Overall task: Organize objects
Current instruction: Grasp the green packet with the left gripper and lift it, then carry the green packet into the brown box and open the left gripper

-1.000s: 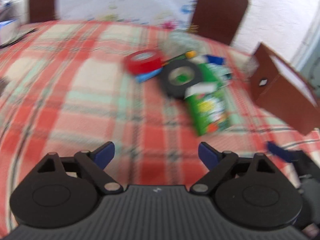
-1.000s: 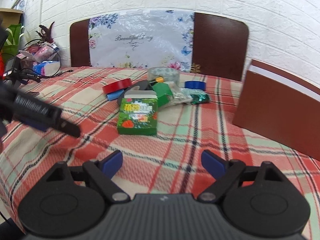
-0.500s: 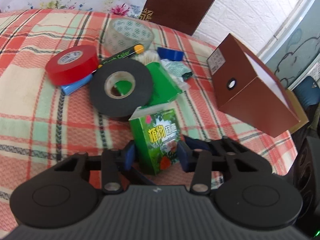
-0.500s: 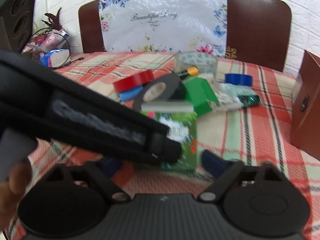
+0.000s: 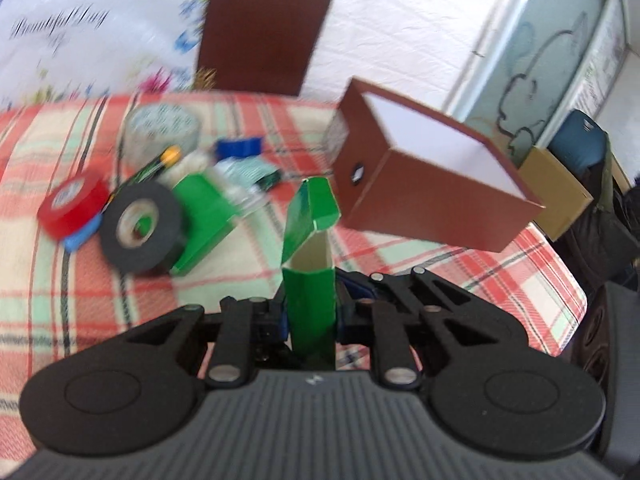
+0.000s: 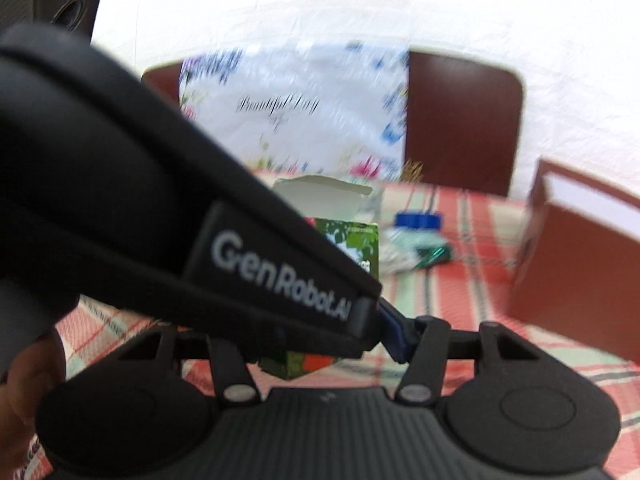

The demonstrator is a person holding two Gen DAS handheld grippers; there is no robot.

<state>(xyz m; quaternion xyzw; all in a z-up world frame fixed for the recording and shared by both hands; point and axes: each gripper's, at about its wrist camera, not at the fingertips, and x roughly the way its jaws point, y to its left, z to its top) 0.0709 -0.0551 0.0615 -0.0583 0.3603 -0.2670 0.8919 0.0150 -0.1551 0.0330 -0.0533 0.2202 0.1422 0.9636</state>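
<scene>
Clamping the narrow sides of a green carton, the left gripper has its jaws pressed tight on it, the carton standing upright with its top flap hanging open above the plaid tablecloth. Only the left wrist view lays out the pile behind, from left to right: a red tape roll, a black tape roll leaning on a green box, a clear patterned tape roll farther back, a marker with an orange cap, a small blue piece, and an open brown box with a white inside, tilted toward the camera.

The right wrist view hides most of that pile behind the black body of the left gripper, which crosses the frame from the upper left. It alone shows the carton's printed face, whose small lettering is too blurred to read, and a person's hand at the left edge. "GenRobot.AI" is printed in white on the left gripper's side. "Beautiful Day" stands in script on the floral sheet behind the table. The right gripper is closing around the carton's lower end; whether its pads touch it cannot be told, the left finger being hidden.
</scene>
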